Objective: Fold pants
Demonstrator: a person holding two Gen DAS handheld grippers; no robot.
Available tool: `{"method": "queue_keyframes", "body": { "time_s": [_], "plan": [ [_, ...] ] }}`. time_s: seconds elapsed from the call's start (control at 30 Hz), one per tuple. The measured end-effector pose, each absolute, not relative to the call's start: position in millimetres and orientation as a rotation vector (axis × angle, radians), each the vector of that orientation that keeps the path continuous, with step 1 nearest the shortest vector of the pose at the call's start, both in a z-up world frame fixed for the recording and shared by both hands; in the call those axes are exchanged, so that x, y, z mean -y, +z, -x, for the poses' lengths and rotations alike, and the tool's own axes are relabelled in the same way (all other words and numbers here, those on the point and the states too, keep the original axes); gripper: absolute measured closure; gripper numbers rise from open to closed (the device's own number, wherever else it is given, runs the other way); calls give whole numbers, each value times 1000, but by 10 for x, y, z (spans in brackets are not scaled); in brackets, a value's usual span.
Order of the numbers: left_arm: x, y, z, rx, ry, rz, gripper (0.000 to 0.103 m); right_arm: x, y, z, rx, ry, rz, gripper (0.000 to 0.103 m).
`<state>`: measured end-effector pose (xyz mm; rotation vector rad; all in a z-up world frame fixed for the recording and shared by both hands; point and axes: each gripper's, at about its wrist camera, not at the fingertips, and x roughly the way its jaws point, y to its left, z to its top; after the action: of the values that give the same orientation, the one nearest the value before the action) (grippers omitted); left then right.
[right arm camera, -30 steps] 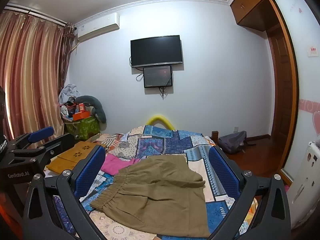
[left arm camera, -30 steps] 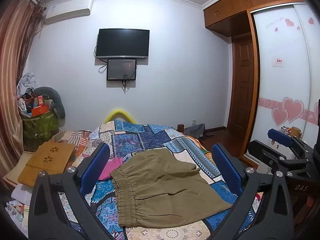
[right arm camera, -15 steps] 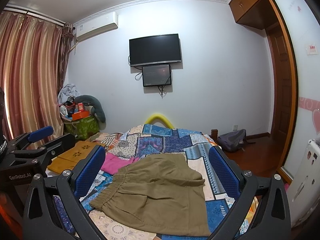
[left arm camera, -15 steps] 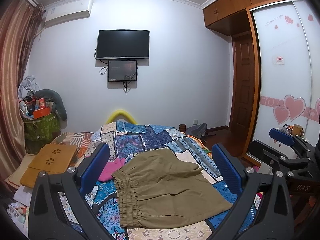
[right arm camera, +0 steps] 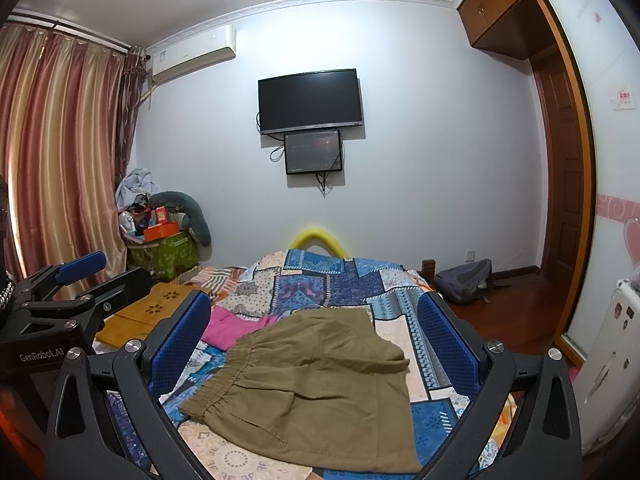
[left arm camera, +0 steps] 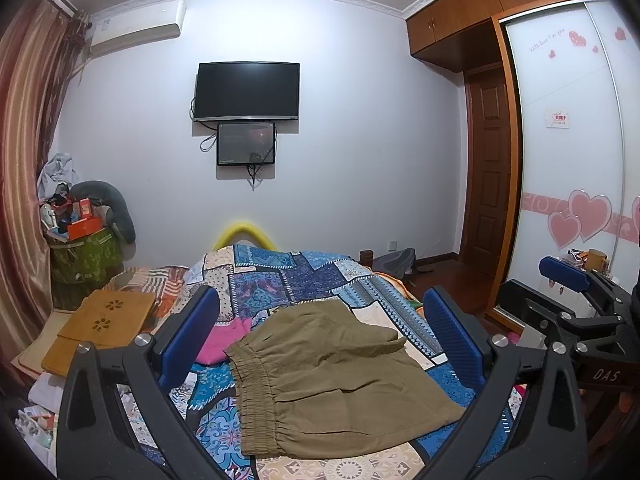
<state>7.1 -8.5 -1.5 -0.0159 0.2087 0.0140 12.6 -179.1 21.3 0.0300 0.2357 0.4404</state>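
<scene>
Right tool [left arm camera: 568,280] appears only in left view, above pants [left arm camera: 332,376].

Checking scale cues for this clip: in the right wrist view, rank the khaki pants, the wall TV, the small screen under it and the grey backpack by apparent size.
1. Khaki pants, though nearness inflates them.
2. Wall TV.
3. Small screen and grey backpack look too alike to rank.
</scene>
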Motion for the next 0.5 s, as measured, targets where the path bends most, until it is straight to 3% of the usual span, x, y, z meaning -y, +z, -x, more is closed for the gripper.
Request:
{"method": "queue_keyframes", "body": {
  "time_s": [0.5],
  "plan": [
    [114,-20,-85,-204,19,3,0,1804,213,-131,-233,438,-31,0]
  ]
}}
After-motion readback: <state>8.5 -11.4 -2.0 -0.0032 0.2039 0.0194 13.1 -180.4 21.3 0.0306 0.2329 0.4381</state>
